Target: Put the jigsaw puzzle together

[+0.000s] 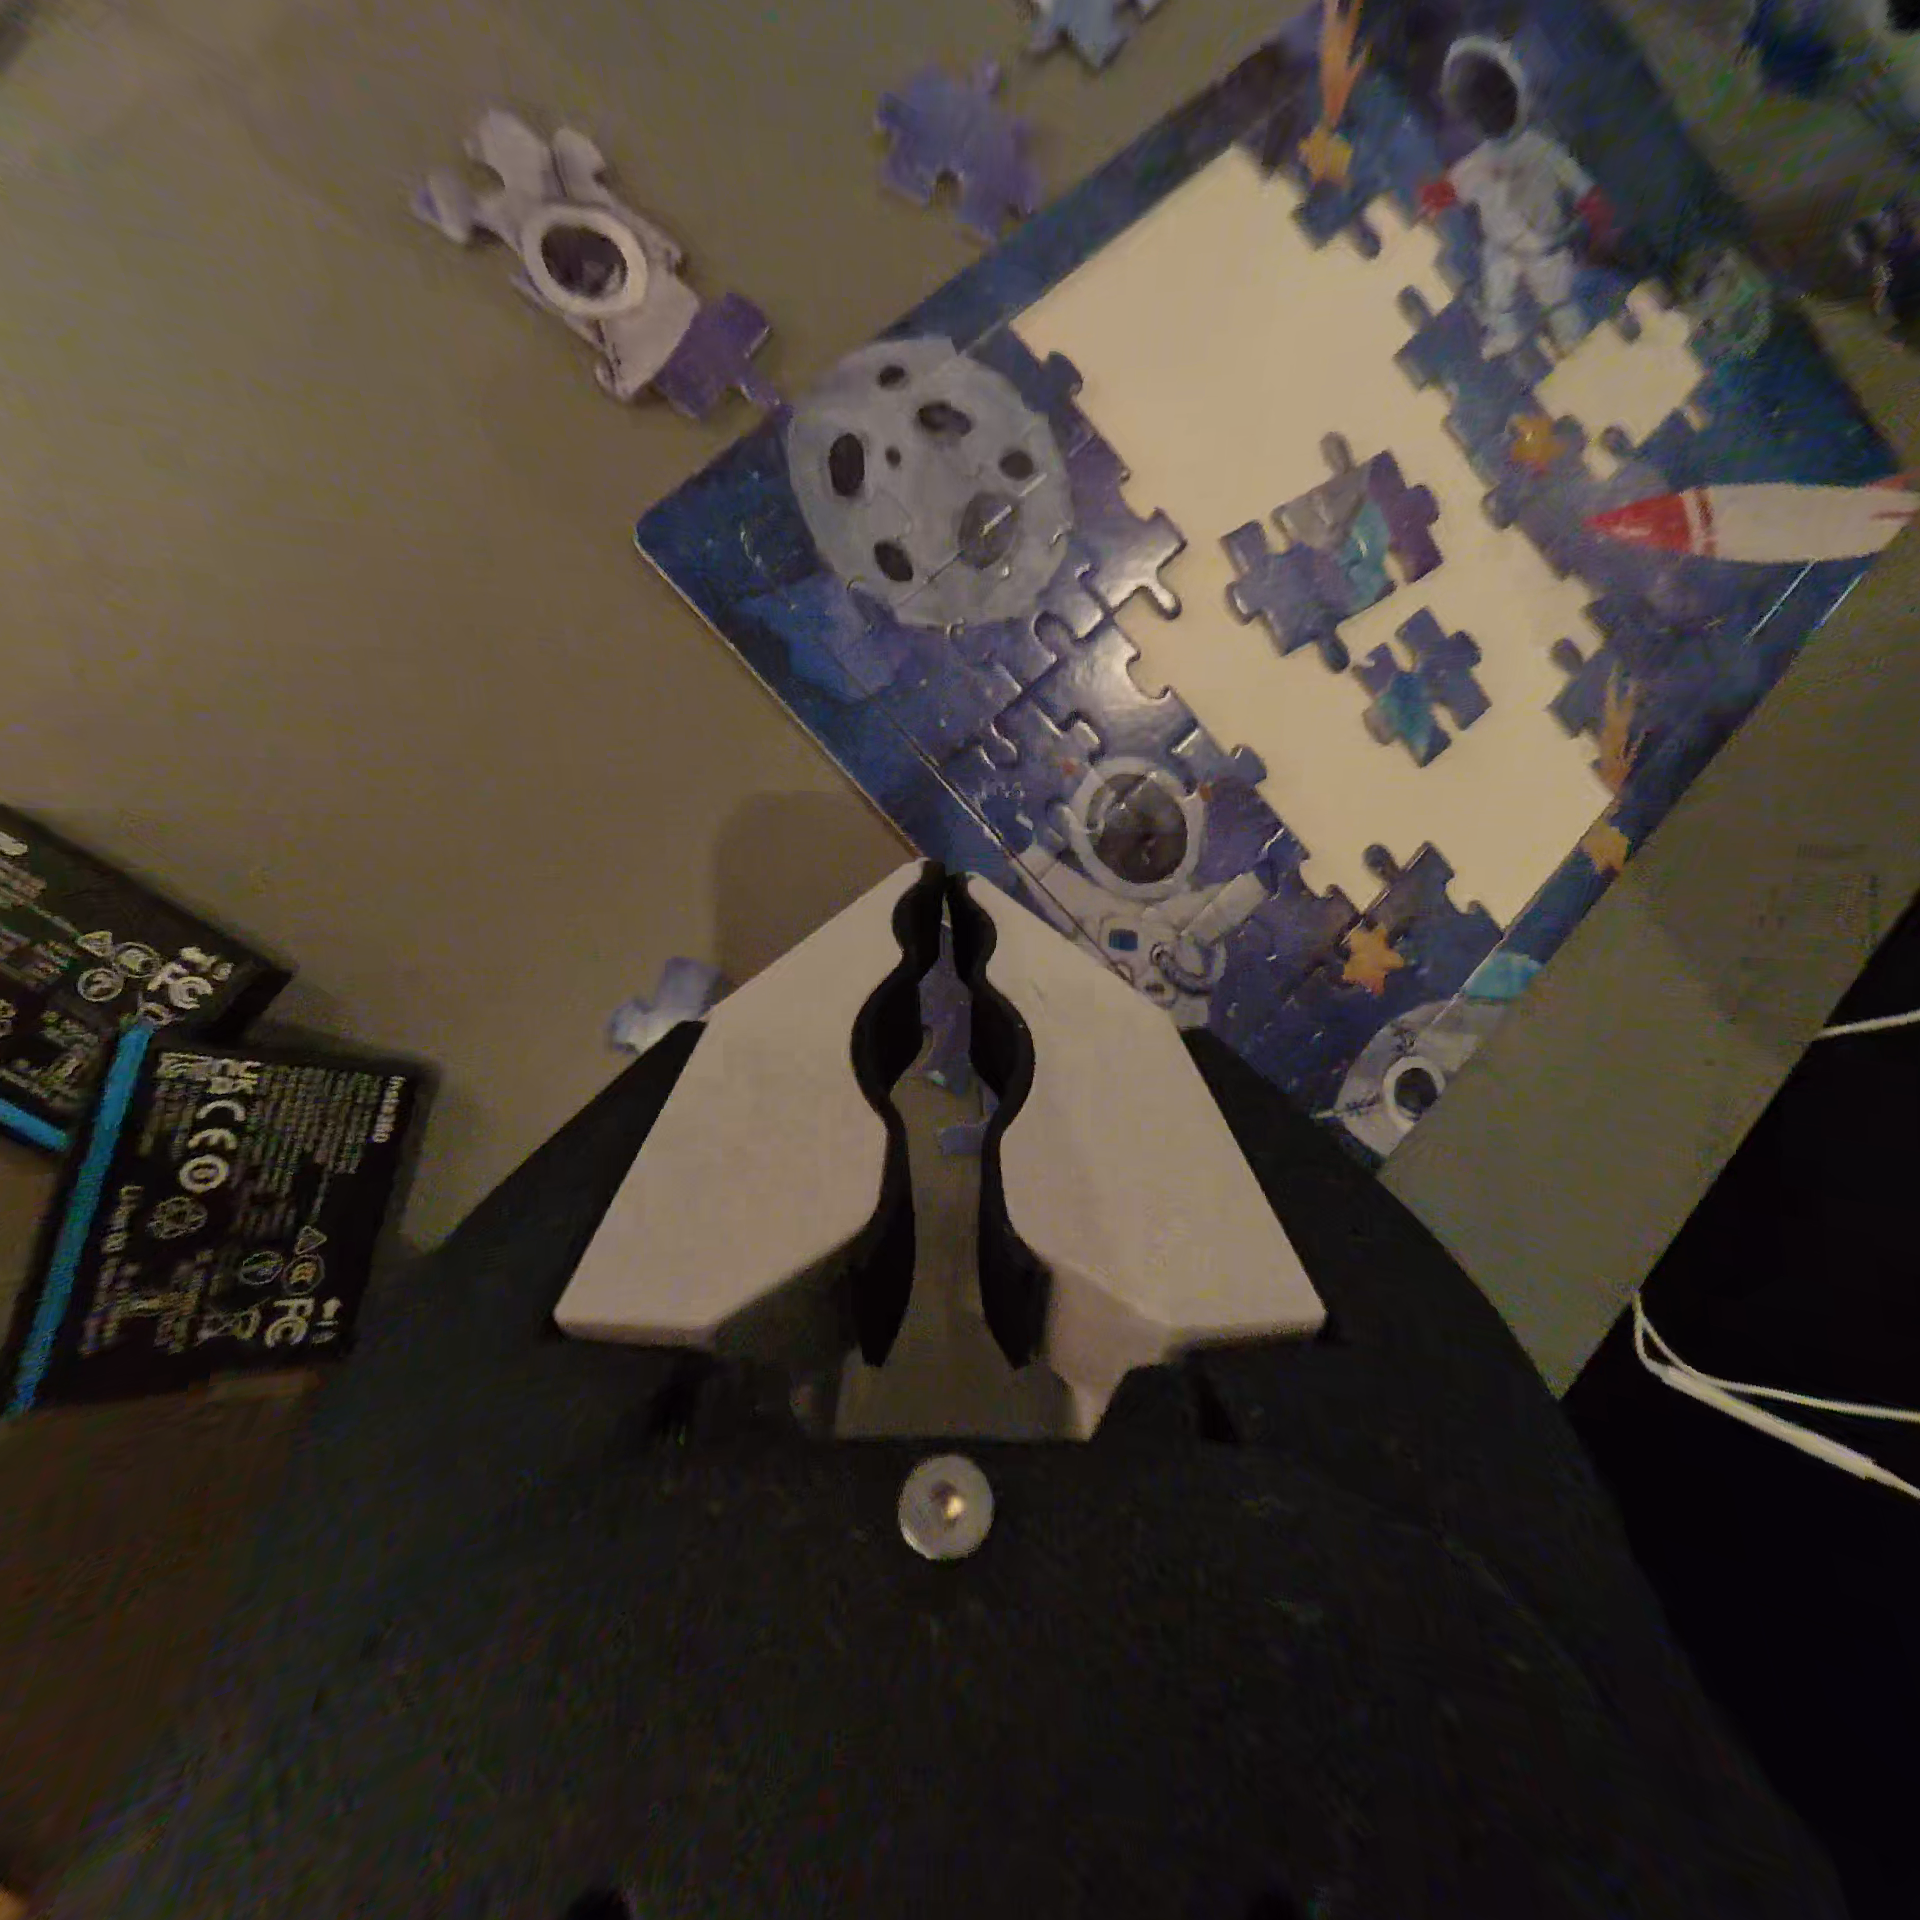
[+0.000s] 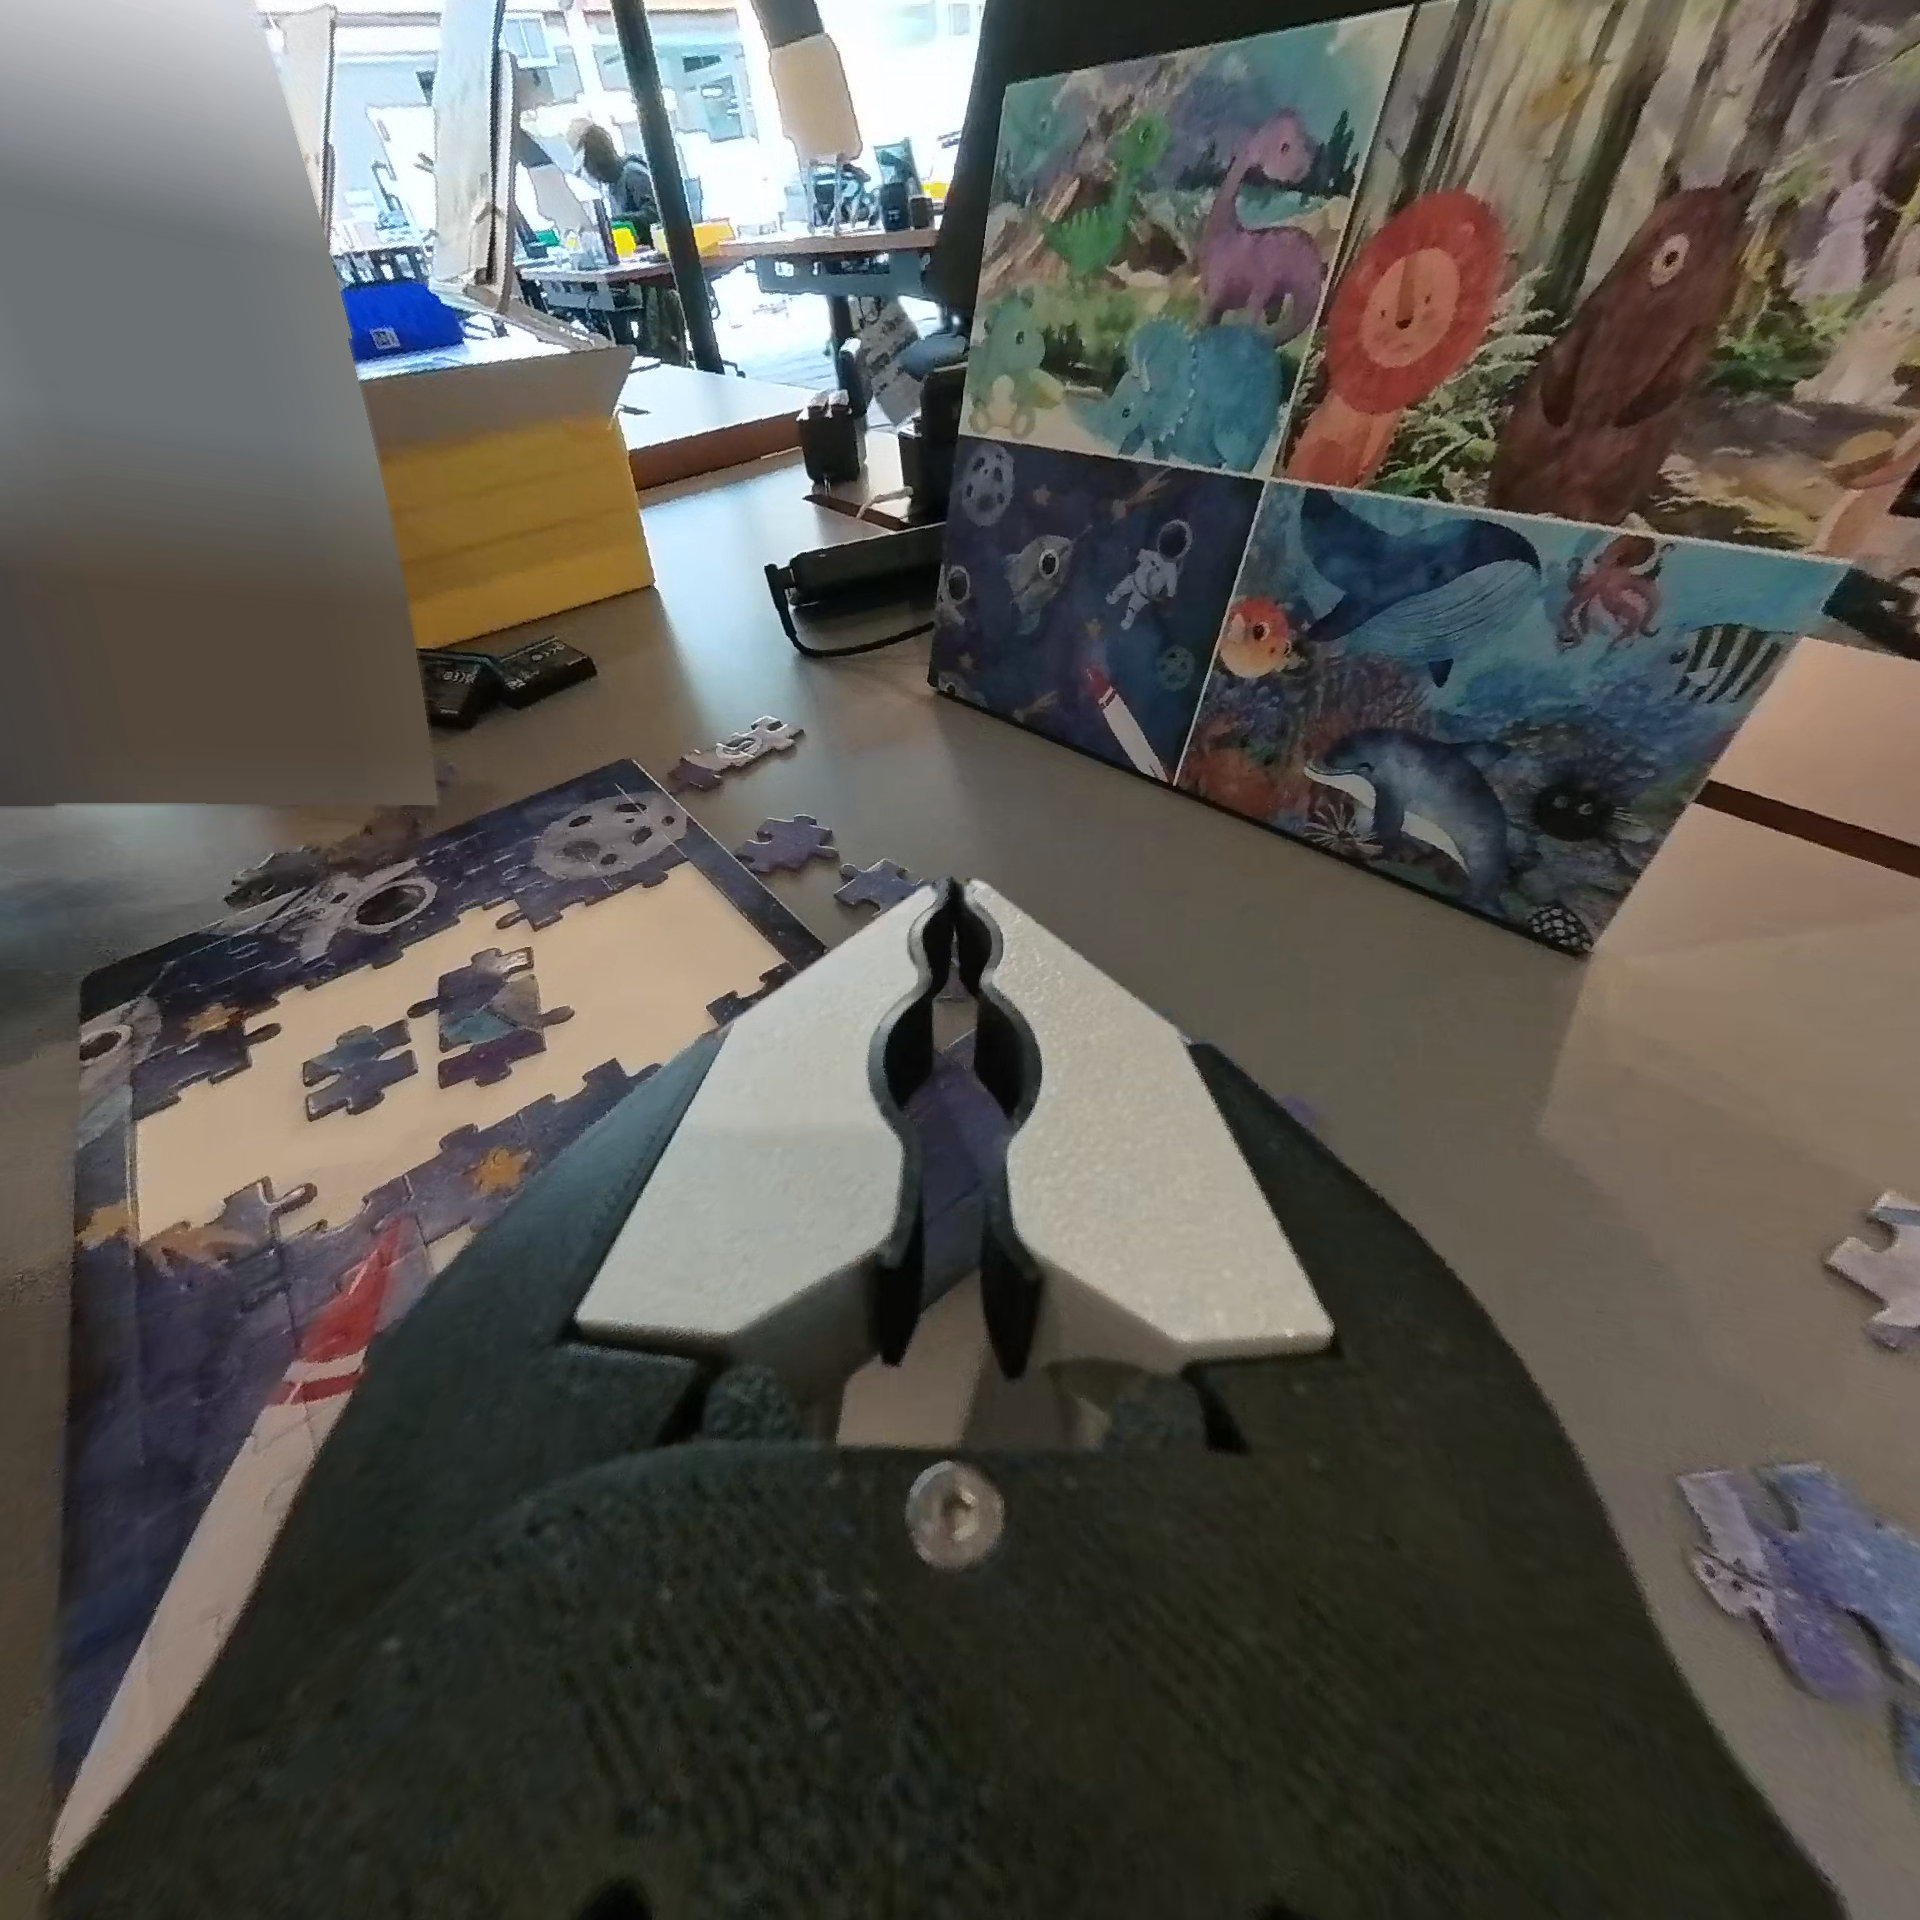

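The space jigsaw lies in its tray on the grey table, with the border and moon assembled and the white middle bare. Two loose clusters lie in the bare middle. My left gripper is shut at the tray's near edge, beside the astronaut helmet. A pale purple piece lies flat under its fingers. My right gripper is shut above the jigsaw's right edge. I see nothing between either gripper's tips.
Loose pieces lie beyond the tray and at the right. Black battery packs sit at the left. A picture board stands behind, with a yellow foam stack farther back. White cable hangs off the table's edge. Tip to tip, the grippers are about 30 centimetres apart. About 6 centimetres separates my left fingertips from the pale purple piece.
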Tool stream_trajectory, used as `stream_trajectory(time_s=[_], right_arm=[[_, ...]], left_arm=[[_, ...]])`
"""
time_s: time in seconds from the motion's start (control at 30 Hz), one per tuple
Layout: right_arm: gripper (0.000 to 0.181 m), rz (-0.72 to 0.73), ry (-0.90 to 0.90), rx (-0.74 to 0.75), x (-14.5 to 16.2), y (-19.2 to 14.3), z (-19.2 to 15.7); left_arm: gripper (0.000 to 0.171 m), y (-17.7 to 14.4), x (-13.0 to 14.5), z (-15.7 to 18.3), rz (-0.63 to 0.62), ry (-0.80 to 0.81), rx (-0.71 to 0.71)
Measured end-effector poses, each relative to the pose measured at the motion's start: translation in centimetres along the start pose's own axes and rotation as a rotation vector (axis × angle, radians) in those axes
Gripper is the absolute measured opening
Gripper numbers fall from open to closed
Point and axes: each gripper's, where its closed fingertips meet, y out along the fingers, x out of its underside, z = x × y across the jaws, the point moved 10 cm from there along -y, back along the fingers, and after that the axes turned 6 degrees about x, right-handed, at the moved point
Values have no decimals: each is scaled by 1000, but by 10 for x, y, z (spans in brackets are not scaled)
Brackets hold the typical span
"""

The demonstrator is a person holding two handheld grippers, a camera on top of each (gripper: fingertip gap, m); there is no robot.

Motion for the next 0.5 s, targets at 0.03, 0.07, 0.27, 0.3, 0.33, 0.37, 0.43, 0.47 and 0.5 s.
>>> stream_trajectory(time_s=[0.03, 0.07, 0.27, 0.3, 0.33, 0.37, 0.43, 0.47, 0.5], right_arm=[[0, 6, 5, 3, 0, 0, 1], [0, 10, 9, 6, 0, -1, 2], [0, 21, 64, -5, 5, 1, 10], [0, 14, 72, -11, 6, 2, 10], [0, 4, 76, -16, 7, 2, 10], [0, -3, 76, -19, 8, 3, 10], [0, -9, 61, -23, 8, 4, 8], [1, -12, 48, -25, 7, 4, 6], [2, -13, 31, -29, 7, 4, 4]], left_arm=[[0, 3, 1, 0, -20, 2, 6], [0, 7, 2, -1, -41, 5, 5], [0, 19, 2, 5, -93, 30, 17], [0, 20, 2, 7, -96, 31, 38], [0, 21, 3, 10, -105, 31, 80], [0, 23, 3, 13, -115, 30, 122], [0, 25, 3, 16, -119, 40, 130], [0, 25, 2, 18, -118, 51, 132], [0, 25, 2, 20, -114, 59, 154]])
